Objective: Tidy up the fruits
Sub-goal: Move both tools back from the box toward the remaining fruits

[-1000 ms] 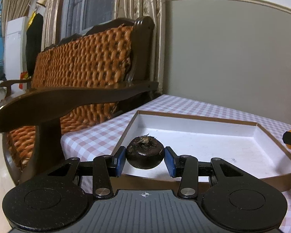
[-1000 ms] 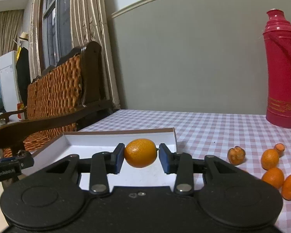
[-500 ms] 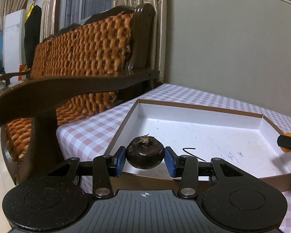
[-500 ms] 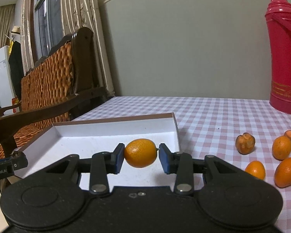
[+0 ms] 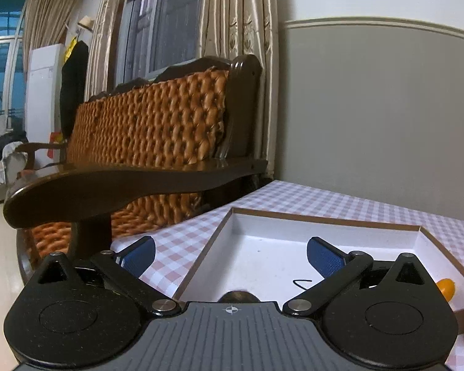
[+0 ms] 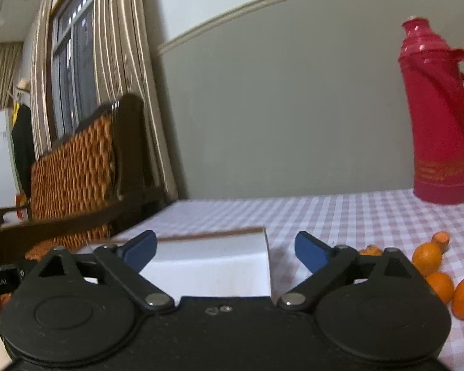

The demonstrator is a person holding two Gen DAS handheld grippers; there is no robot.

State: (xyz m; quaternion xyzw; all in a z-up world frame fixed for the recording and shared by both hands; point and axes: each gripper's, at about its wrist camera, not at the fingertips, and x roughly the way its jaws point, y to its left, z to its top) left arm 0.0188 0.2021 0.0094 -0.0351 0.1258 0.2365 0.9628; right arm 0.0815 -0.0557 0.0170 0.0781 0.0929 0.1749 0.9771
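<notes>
Left gripper (image 5: pixel 230 255): jaws opening, nothing between them; dark fruit (image 5: pixel 238 296) below in white tray (image 5: pixel 324 227), small orange fruit (image 5: pixel 446 287) at the tray's right edge; right gripper (image 6: pixel 224 249): jaws opening, empty, above the tray; loose oranges (image 6: pixel 427 258) on checked desk (image 6: pixel 340 213); red thermos (image 6: pixel 439 114) behind.

Thermos: your red flask (image 6: pixel 437 117) stands upright on the checked tablecloth (image 6: pixel 340 213), near the wall.
Bench: you see the woven-backed wooden seat (image 5: pixel 157 130) just beside the table.
Curtains: striped drapes (image 5: pixel 241 21) hang behind it.
</notes>
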